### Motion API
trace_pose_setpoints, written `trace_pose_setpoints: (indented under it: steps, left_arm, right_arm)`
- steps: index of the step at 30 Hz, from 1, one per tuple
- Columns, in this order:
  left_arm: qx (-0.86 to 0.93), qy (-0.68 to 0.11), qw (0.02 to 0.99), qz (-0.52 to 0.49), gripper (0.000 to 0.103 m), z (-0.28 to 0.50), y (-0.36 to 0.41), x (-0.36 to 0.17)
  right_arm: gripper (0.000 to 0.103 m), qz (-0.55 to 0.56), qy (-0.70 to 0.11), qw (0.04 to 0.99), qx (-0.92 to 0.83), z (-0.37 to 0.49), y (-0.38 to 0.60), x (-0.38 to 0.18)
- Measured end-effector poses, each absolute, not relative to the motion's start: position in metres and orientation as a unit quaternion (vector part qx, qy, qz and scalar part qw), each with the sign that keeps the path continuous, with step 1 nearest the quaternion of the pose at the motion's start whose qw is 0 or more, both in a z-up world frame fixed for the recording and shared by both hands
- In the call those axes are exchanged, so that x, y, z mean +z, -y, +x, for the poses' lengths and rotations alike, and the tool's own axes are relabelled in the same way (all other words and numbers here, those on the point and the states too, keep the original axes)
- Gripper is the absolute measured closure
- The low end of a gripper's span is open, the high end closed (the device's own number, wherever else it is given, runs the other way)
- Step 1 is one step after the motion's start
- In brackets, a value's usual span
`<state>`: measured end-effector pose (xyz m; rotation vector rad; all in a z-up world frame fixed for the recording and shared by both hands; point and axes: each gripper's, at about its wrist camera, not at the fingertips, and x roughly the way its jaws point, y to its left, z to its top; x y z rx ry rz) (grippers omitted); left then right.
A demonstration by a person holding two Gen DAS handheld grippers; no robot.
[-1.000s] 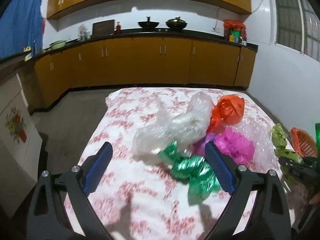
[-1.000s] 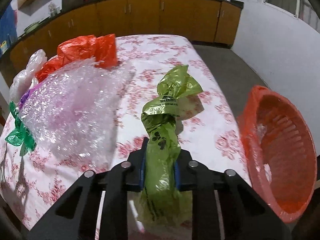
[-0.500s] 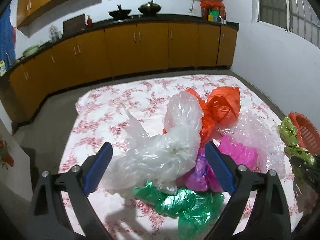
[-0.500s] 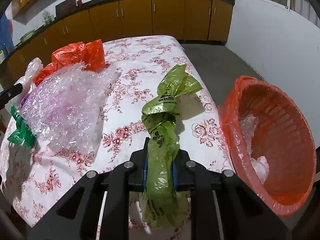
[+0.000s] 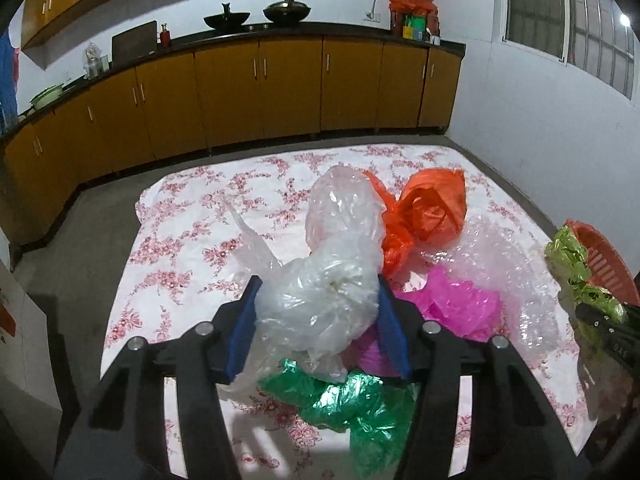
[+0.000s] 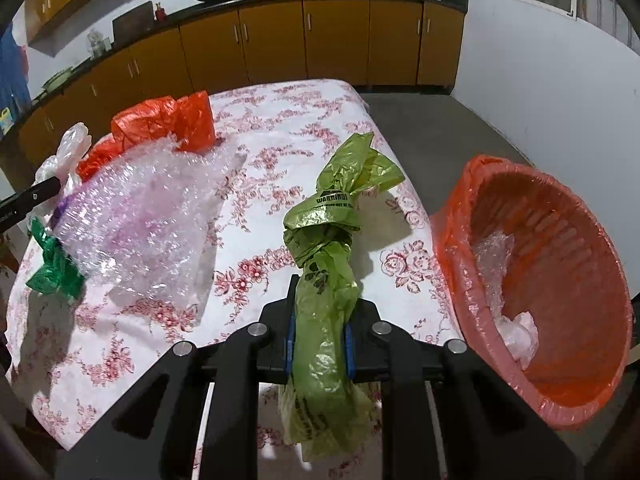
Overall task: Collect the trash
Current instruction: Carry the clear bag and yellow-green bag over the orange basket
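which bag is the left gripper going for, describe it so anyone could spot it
On the floral tablecloth, look at the heap of plastic bags near its middle. The clear bag sits on top, between the blue pads of the left gripper, whose jaws have just been closing. It is the only colourless, see-through bag; its neighbours are orange, pink and green.

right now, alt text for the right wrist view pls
The right tool grips a knotted olive-green bag above a floral tablecloth, beside an orange basket holding some clear plastic scraps.
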<state>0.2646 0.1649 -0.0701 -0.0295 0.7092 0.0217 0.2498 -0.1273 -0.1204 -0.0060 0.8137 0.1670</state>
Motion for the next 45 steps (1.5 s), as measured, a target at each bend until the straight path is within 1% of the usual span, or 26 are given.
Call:
trace_pose_setpoints:
  steps: [7,12,18,22,33,45]
  left_arm:
    - [0.012,-0.314,0.949,-0.028,0.048,0.245,-0.165,-0.043]
    - [-0.001,-0.287,0.957,-0.04,0.048,0.23,-0.154,-0.017]
    - [-0.04,-0.253,0.965,-0.05,0.049,0.211,-0.118,0.012]
    - [-0.071,-0.244,0.966,-0.057,0.048,0.205,-0.087,0.021]
    - [-0.155,-0.251,0.954,-0.059,0.048,0.208,0.009,0.014]
    - [-0.232,-0.287,0.928,-0.052,0.049,0.23,0.103,-0.015]
  right_arm:
    - [0.085,0.013,-0.366,0.927,0.086,0.239,0.135,-0.095]
    - [0.085,0.014,-0.33,0.94,0.083,0.224,0.144,-0.072]
    - [0.085,-0.007,-0.274,0.961,0.042,0.199,0.162,-0.047]
    - [0.085,-0.019,-0.243,0.97,-0.003,0.187,0.184,-0.037]
    - [0.085,-0.021,-0.211,0.97,-0.121,0.169,0.243,-0.035]
    - [0.085,0.007,-0.218,0.963,-0.159,0.162,0.283,-0.046]
